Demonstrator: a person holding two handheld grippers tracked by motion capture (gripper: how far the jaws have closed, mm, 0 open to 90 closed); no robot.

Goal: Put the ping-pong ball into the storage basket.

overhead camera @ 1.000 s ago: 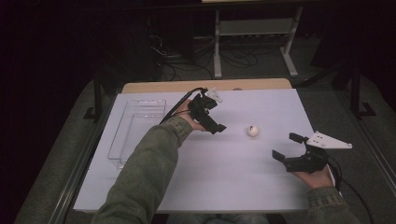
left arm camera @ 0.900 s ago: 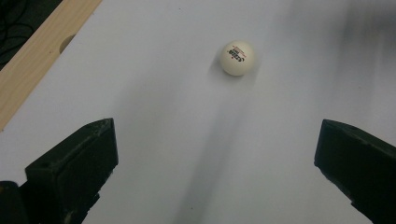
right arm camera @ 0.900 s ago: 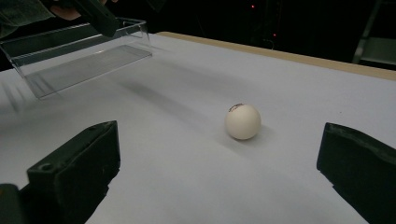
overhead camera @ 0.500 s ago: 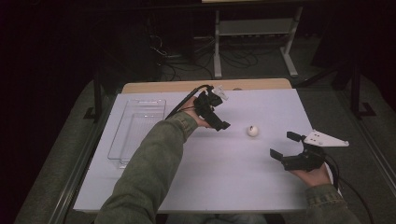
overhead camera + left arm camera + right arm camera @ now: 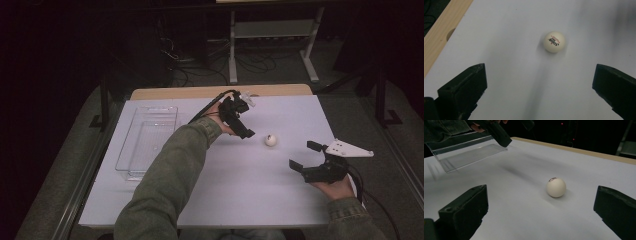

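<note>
Ball (image 5: 554,41) with unreadable red-and-black print

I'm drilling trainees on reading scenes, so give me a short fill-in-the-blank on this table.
1. The small white ball carries ____ printed lettering.
2. The clear plastic tray holds ____.
3. The left gripper has its jaws ____.
4. The gripper nearer the ball is the ____ one; the right gripper is farther.

Missing words: red; nothing; open; left

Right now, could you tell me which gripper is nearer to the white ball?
The left gripper is nearer, open just beside the white ball, toward the clear tray. The right gripper is open too, farther off on the ball's other side, nearer the person.
</note>
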